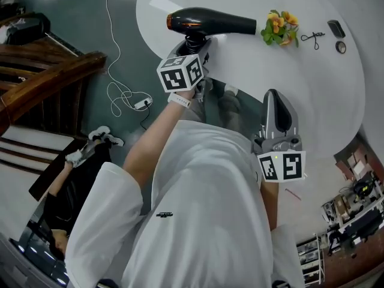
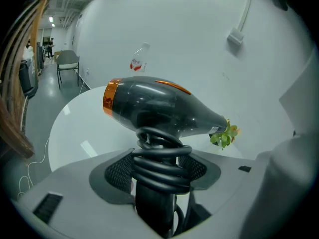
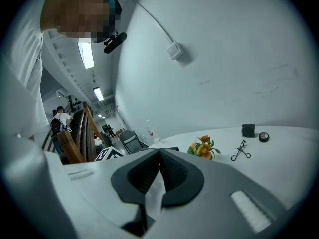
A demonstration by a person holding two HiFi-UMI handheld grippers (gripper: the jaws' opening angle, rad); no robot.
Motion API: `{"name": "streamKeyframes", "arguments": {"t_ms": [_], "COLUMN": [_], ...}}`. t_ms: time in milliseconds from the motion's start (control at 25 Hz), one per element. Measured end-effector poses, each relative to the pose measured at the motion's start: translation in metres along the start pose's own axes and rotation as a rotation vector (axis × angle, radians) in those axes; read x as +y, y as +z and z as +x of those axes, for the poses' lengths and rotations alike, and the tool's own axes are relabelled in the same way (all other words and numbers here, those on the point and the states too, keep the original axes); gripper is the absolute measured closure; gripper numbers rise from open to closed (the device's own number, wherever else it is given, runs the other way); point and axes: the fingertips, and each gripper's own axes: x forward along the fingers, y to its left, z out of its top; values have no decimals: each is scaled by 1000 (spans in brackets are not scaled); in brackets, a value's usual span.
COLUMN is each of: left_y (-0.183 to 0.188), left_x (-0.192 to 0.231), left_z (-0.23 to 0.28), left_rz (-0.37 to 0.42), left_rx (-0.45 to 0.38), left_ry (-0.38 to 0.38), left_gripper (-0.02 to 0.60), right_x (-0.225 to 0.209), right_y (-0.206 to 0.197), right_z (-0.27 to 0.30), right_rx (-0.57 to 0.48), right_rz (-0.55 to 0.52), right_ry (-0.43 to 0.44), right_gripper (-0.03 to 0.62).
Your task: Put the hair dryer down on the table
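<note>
A black hair dryer [image 1: 210,21] with an orange ring at its back end hangs over the near left part of the round white table [image 1: 264,71]. Its barrel lies level and its nozzle points right, toward the flowers. My left gripper [image 1: 195,45] is shut on its handle, which has the black cord coiled round it. In the left gripper view the hair dryer [image 2: 159,108] rises from my left gripper [image 2: 159,171], with the table [image 2: 75,128] behind it. My right gripper [image 1: 273,96] stays shut and empty near the table's front edge; in its own view the right gripper [image 3: 159,157] has its jaws touching.
A small bunch of orange flowers [image 1: 280,29], an eyelash curler [image 1: 313,38], a black box [image 1: 336,28] and a round compact [image 1: 341,47] lie on the table's right side. A white cable [image 1: 123,95] trails on the floor at left, beside a wooden stair rail [image 1: 54,71].
</note>
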Motion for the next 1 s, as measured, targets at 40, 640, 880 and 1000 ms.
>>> {"name": "streamKeyframes", "arguments": {"t_ms": [40,640,880,1000], "left_y": [-1,-12,-5,1], "left_x": [2,31,31,31], "left_z": [4,46,54,58], "left_rz": [0,38,40,45], "left_rx": [6,80,69,69], "left_ry": [3,61,71,81], "left_gripper": [302,302,302,302], "right_x": [0,12,15,16], "right_y": [-1,-9,-10,-11], "right_z": [1,5,-1,-3], "right_rx": [2,20,16,16], "right_rz": [1,0,-5,-7], "right_ry": [-2,-21,-35,-36], "right_gripper": [583,583,583,583]}}
